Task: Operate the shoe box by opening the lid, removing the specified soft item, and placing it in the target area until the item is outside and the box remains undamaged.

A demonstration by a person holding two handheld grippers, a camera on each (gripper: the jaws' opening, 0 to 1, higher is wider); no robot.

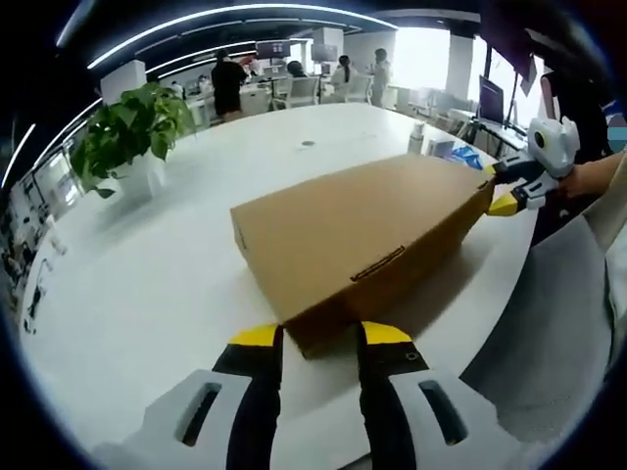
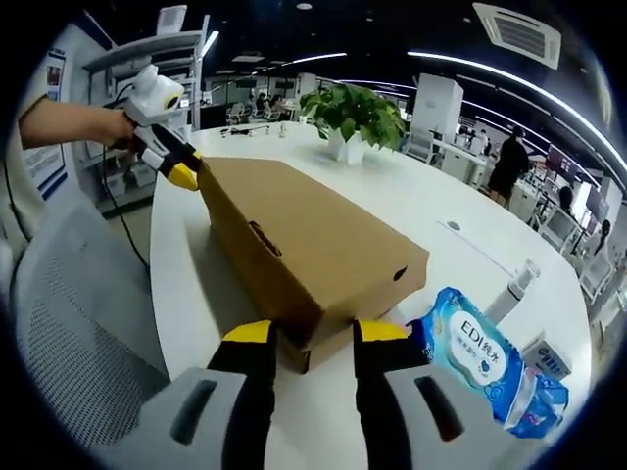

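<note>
A large white table [image 1: 147, 284] carries everything. On it lies a closed brown cardboard shoe box [image 1: 358, 235], stretched lengthwise between the two grippers, lid down. The left gripper [image 1: 318, 338] has its yellow-tipped fingers [image 1: 257, 338] parted to either side of the near corner of the box, close to the cardboard, though whether they touch it I cannot tell. The right gripper [image 2: 313, 335] stands the same way at the opposite end, its fingers [image 2: 380, 333] apart and flanking that corner. Just beside the right fingers lies a blue pack of wipes [image 2: 485, 367], with a slim white bottle [image 2: 511, 291] past it. A potted plant [image 1: 132, 132] stands well beyond the left fingers.
</note>
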